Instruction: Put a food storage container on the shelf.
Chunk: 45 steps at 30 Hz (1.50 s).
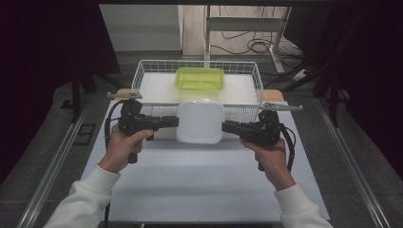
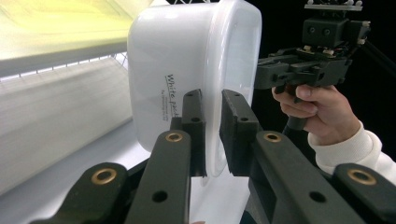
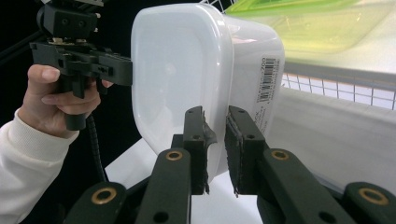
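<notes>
**White container held at both rims over table, near basket front**

1. Table (image 1: 204,185) – white surface, largest item; a bare stretch is seen betw. the person's forearms.
2. Wire basket (image 1: 142,76) – white mesh, set at far end of table; a pale liner is seen inside.
3. White container (image 1: 200,121) – rounded-rectangular, translucent white plastic w/ lid. Located centre of high view, just in front of basket's near wall and overlapping it in that view. Held clear of the table, gripped at two opposite rims. Printed lettering is seen on one side wall in left gripper view (image 2: 187,70), a barcode label on the other in right gripper view (image 3: 187,70).
4. Green container (image 1: 200,78) – yellow-green translucent, lying inside basket toward its far wall, behind the white one.
5. Left gripper (image 1: 175,121) – black, held in left hand (image 1: 124,145). Jaws clamped on container's left rim; in left gripper view the rim is pinched betw. both pads (image 2: 236,130).
6. Right gripper (image 1: 225,127) – black, held in right hand (image 1: 271,154). Jaws clamped on opposite rim; rim is seen squeezed betw. pads (image 3: 196,135) in right gripper view.
7. Sleeves (image 1: 83,202) – white, entering at bottom of high view.
</notes>
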{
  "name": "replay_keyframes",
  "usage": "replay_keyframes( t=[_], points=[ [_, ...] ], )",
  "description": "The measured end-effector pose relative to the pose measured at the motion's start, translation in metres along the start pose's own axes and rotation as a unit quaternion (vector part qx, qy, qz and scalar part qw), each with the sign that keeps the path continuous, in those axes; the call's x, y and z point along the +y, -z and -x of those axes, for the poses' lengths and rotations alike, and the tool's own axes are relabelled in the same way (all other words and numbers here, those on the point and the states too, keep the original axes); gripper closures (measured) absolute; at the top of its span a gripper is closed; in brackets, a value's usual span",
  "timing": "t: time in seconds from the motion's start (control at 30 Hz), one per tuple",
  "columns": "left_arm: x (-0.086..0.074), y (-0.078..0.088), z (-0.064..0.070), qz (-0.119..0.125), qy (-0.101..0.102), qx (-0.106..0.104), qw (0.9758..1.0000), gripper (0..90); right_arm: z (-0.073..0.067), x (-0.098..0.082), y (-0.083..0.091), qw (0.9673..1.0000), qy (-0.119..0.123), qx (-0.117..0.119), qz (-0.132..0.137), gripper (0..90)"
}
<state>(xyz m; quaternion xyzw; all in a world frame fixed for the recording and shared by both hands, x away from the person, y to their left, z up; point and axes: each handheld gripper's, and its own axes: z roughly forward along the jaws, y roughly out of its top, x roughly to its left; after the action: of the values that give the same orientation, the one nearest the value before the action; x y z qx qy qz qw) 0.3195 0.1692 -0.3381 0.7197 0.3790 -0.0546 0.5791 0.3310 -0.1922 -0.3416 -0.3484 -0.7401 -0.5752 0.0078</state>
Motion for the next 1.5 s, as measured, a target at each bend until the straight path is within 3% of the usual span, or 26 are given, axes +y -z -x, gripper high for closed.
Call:
replay_keyframes(
  t=[0.83, 1.17, 1.5],
  points=[
    [0.042, 0.011, 0.003, 0.031, -0.023, 0.009, 0.9992, 80.7, -0.011, 0.051, 0.002, 0.9993, 0.030, -0.011, 0.018, 78.3],
    [0.060, 0.012, -0.001, 0.037, -0.023, 0.009, 0.9990, 80.5, -0.012, 0.074, 0.001, 0.9989, 0.040, -0.014, 0.020, 78.4],
    [0.089, 0.012, -0.012, 0.038, -0.018, 0.012, 0.9990, 80.4, -0.003, 0.102, -0.006, 0.9990, 0.036, -0.014, 0.021, 78.3]
  ],
)
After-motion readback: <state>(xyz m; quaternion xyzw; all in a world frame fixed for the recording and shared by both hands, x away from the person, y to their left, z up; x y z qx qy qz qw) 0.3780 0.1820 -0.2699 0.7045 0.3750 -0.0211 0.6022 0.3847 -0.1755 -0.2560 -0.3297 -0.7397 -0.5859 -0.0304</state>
